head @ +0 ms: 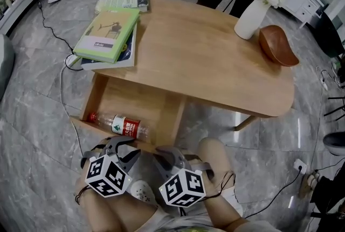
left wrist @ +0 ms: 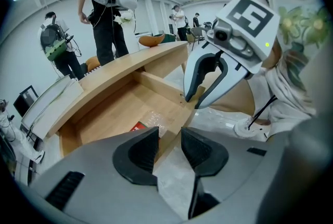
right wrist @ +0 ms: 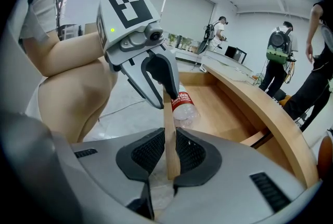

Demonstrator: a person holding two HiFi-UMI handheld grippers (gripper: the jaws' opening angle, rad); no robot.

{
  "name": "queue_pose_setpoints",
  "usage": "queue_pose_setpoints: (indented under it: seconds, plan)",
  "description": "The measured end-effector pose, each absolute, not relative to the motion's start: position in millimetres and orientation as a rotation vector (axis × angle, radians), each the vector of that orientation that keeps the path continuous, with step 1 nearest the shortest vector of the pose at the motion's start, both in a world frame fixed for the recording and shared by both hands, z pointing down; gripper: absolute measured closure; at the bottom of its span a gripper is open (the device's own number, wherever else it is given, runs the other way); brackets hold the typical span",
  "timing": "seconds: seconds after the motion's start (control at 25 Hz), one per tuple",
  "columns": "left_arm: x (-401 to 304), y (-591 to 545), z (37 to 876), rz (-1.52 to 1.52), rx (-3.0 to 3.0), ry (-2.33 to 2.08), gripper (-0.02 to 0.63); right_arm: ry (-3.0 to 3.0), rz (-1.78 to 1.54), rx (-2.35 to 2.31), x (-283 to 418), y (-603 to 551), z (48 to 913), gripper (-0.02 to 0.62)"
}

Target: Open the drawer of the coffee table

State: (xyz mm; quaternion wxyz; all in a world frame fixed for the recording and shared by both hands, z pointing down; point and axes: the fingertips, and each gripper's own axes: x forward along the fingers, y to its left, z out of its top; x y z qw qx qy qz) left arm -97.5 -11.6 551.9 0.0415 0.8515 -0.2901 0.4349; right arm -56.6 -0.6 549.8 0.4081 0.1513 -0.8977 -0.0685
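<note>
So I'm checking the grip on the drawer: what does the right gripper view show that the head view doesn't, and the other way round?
Only the right gripper view: the right gripper closed on the top edge of the drawer front.
Only the head view: the white vase of flowers and the green book, seen from above on the table.
Both: the open drawer with the bottle lying in it, and the left gripper at the drawer front.

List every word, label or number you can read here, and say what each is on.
Nothing can be read for certain.
Green book, white strip on cover: print too small.
Bottle in the drawer, red label: white print blurred.
Magazine behind the book: cover print too small.
</note>
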Motion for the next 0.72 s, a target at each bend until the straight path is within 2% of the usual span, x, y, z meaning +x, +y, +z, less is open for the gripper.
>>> queue_pose_setpoints:
  seconds: [0.36, 0.72]
  plan:
    - [-93, 5, 567, 1.402, 2.558, -0.769, 0.476, -2.251, -0.153, 0.347, -53, 15, 564, 0.523]
    - [-94, 5, 563, 1.34, 2.541, -0.788, 0.476, -2.277, -0.206, 0.326, -53, 17, 560, 0.523]
